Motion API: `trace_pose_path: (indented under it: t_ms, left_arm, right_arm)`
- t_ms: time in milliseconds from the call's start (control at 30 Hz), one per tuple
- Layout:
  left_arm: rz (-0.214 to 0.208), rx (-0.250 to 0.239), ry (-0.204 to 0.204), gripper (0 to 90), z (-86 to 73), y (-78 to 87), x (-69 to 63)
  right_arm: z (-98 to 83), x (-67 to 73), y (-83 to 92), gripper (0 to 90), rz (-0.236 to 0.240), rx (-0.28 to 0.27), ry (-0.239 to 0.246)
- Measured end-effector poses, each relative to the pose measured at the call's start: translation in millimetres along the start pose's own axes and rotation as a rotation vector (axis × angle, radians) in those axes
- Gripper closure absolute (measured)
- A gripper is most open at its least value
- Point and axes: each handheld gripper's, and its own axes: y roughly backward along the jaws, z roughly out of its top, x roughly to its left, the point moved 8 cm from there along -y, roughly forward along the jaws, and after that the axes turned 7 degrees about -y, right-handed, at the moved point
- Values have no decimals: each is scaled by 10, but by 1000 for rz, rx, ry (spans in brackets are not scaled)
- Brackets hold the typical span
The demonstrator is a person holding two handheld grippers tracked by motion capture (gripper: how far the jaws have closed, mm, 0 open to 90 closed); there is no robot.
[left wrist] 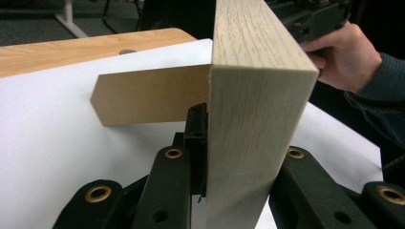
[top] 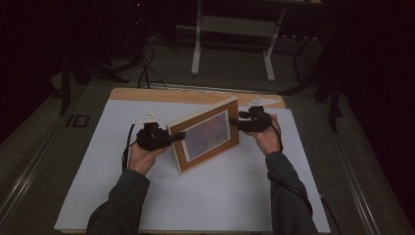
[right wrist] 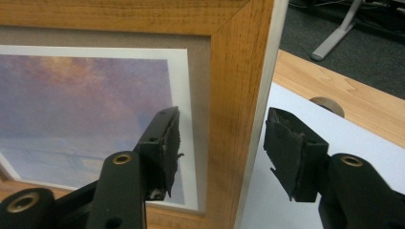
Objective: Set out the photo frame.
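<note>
- Your left hand: enters from the bottom of the high view, dark sleeve, wrapped around the left gripper.
- Left gripper: in the left gripper view its jaws stand on either side of the picture frame at its left upright edge, one at the back and one at the front, pressed against the wood; clamped on the frame.
- Picture frame: light wood, standing upright on its lower edge near the middle of the white sheet, turned at an angle so its left end sits nearer you and its right end farther away. The print behind the glass shows a purple and blue sky with a white border.
- Easel stand: a tan flap jutting from the back of the frame; its lower edge seems to meet the sheet, though the dim high view leaves this unsure.
- Right gripper: at the frame's right upright edge. In the right gripper view its jaws are apart, one before the glass and one behind the frame, with a clear gap on the back side.
- Your right hand: holds that gripper, just beside the frame.
- Table: wooden top, visible beyond the sheet's far edge.
</note>
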Motion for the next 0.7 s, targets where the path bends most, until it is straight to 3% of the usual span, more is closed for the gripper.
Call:
trace_pose_path:
  t_ms: [133,400,467,567,700]
  left_arm:
    - [-11,15,-23,766,17,-6,-4]
    - [-40,10,-21,766,12,-1,12]
    - [-43,8,-23,766,13,-1,18]
    - [-36,7,-26,766,15,-3,33]
    - [-5,5,-31,770,27,-13,64]
  right_arm:
    - [27,9,-41,432,19,0,-6]
    - [100,30,-100,337,97,6,-17]
    - [104,41,-119,304,102,10,1]
    - [106,61,-155,275,110,18,17]
    - [96,44,-143,309,116,16,-1]
